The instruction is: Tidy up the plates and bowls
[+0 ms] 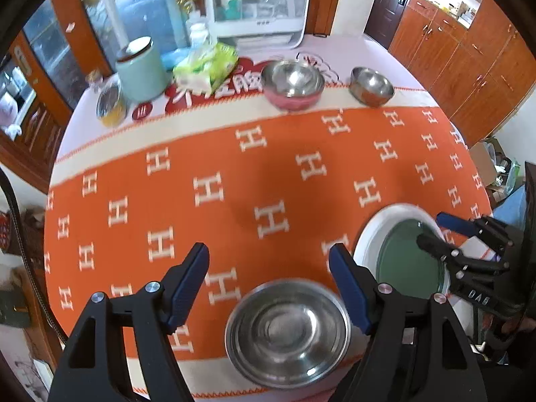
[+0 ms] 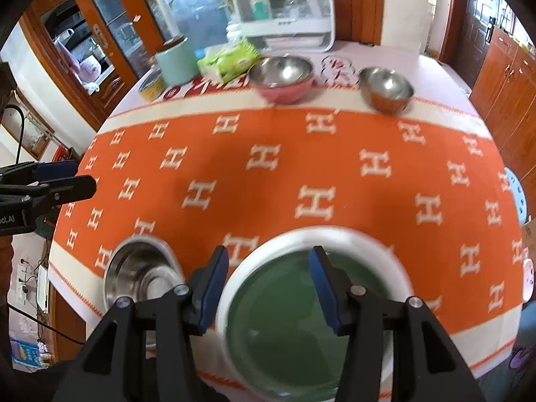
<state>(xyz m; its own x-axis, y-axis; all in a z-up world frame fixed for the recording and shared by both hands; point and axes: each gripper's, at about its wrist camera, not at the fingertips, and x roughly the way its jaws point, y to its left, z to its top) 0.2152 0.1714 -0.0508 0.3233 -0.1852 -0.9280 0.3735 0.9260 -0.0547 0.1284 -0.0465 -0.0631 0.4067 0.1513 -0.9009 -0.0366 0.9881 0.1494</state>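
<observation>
A steel bowl stands near the front edge of the orange H-patterned cloth. My left gripper hangs above it, open with nothing between its fingers. Just to the right of that bowl lies a green plate with a white rim. My right gripper is over the plate, open and empty, its fingers clear of the rim. At the far side stand a pink bowl with a steel inside and a smaller steel bowl, apart from each other.
At the back left of the round table are a mint canister, a green tissue pack, a jar with yellow contents and a white appliance. Wooden cabinets line the right wall.
</observation>
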